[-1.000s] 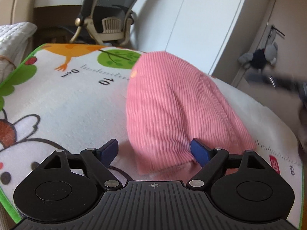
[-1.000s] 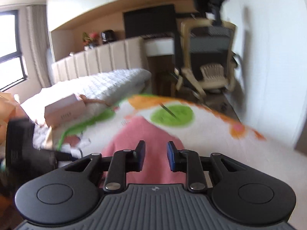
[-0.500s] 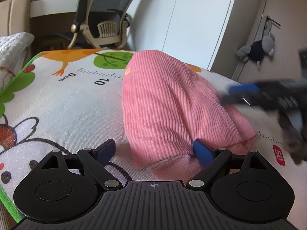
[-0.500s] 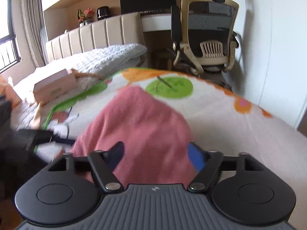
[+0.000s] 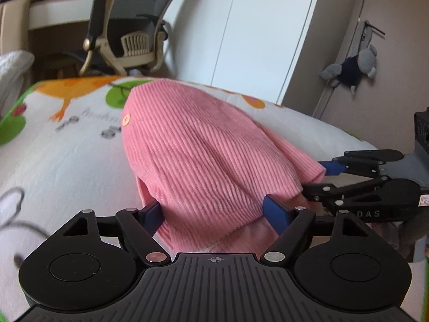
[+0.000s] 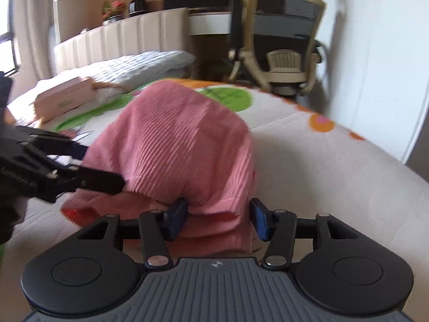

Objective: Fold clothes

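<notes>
A white play mat printed with cartoon animals, green blobs and ruler marks [image 5: 67,161] is covering the whole work surface. A folded pink ribbed corduroy garment [image 5: 203,158] is lying on it near the middle, a small orange button [image 5: 125,119] showing on its far left edge and a paler layer peeking out beneath the near hem. A beige and black mesh office chair [image 5: 134,26] is standing behind the mat beside a white wardrobe [image 5: 241,26].

The left gripper [image 5: 214,213] is sitting at the garment's near hem, its blue-tipped jaws spread wide on either side of the fabric. The right gripper [image 6: 217,218] is likewise standing wide apart, straddling the garment's near right corner.

A grey stuffed toy in a navy top [image 5: 351,69] is hanging on the brown wall.
</notes>
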Tool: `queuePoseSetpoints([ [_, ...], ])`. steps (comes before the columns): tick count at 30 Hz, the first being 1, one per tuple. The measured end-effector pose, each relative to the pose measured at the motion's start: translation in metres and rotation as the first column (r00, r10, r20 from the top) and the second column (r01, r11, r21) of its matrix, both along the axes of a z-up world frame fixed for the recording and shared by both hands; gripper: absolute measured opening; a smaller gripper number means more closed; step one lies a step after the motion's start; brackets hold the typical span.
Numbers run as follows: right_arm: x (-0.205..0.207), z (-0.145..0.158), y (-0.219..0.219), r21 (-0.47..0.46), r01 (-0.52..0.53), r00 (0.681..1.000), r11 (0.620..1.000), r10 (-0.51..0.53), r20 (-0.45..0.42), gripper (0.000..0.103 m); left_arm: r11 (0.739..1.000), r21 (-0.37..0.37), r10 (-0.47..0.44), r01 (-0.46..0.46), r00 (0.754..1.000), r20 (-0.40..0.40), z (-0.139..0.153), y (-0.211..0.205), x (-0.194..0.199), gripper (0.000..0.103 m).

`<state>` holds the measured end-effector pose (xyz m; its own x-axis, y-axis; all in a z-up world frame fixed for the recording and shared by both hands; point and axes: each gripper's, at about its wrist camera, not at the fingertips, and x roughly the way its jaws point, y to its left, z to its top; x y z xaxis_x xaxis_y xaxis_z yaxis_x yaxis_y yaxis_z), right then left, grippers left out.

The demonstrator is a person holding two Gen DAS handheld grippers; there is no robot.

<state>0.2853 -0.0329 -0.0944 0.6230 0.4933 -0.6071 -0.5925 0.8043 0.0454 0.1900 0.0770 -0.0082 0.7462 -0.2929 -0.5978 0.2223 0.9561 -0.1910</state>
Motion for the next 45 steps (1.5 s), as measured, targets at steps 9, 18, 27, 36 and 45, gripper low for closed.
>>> queuePoseSetpoints([
  [9, -0.008, 0.003, -0.021, -0.008, 0.012, 1.0, 1.0, -0.012, 0.007, 0.052, 0.994, 0.105, -0.013, 0.008, 0.999, 0.047, 0.009, 0.022, -0.01, 0.091],
  [18, 0.036, 0.021, -0.038, 0.287, 0.111, 0.993, 0.951, -0.091, -0.082, 0.064, 0.957, -0.26, 0.13, -0.126, 0.992, -0.001, 0.024, 0.064, 0.037, 0.095],
  [27, 0.036, -0.013, -0.025, 0.225, 0.104, 0.989, 0.969, -0.076, -0.13, 0.059, 0.962, -0.268, 0.031, -0.056, 0.995, -0.098, 0.003, 0.046, 0.098, 0.086],
  [36, 0.038, -0.013, -0.036, 0.2, 0.149, 0.985, 0.968, -0.128, -0.116, 0.06, 0.987, -0.16, -0.022, 0.018, 0.999, -0.025, 0.01, 0.035, 0.053, 0.094],
  [45, 0.024, -0.005, -0.02, 0.091, 0.129, 0.992, 0.988, -0.128, -0.01, 0.061, 0.99, 0.124, -0.063, 0.067, 0.997, -0.037, -0.009, 0.016, -0.007, 0.098],
])
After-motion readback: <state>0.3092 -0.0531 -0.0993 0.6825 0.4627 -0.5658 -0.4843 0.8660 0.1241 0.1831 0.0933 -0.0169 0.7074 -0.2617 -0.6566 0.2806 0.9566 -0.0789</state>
